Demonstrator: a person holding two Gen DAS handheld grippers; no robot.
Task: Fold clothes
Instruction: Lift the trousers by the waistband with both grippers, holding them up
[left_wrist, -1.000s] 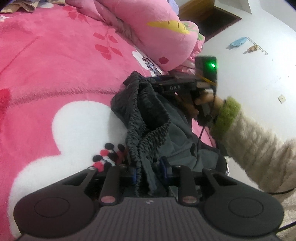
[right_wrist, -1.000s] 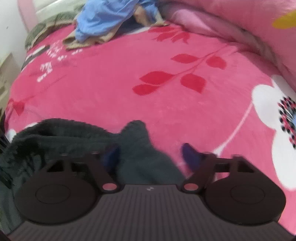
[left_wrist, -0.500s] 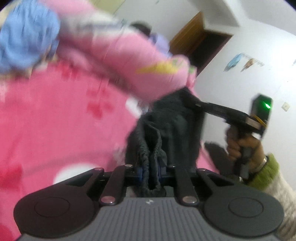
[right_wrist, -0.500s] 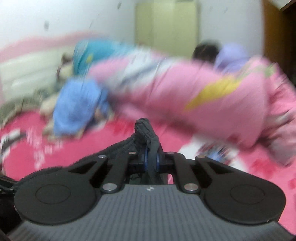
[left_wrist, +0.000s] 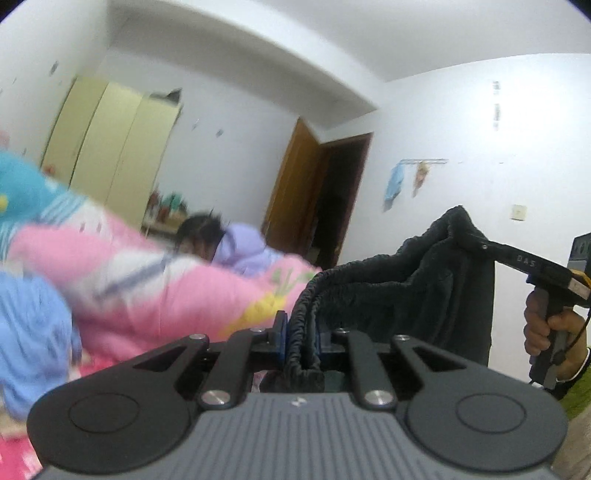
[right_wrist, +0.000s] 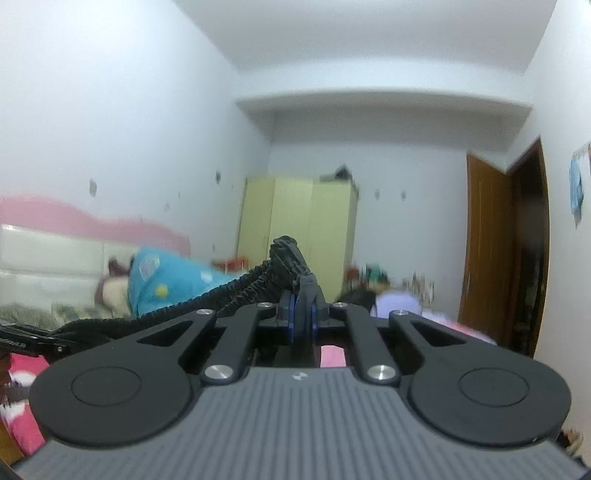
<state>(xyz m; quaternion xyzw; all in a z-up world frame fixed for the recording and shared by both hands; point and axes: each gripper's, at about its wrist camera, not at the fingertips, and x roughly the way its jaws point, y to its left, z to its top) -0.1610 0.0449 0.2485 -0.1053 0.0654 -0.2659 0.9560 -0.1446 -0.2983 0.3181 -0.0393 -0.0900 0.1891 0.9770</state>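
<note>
The left gripper (left_wrist: 301, 334) is clamped on the gathered waistband of the dark grey trousers (left_wrist: 417, 288). The right gripper (right_wrist: 303, 319) pinches the same band between its blue pads (right_wrist: 291, 325). The band stretches between the two, apparently lifted clear of the pink quilt (left_wrist: 177, 295).

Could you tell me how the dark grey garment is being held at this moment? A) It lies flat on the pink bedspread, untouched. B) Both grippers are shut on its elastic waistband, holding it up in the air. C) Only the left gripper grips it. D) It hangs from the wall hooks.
B: the left gripper and the right gripper each pinch the gathered waistband of the dark grey garment, which hangs between them above the bed.
</note>
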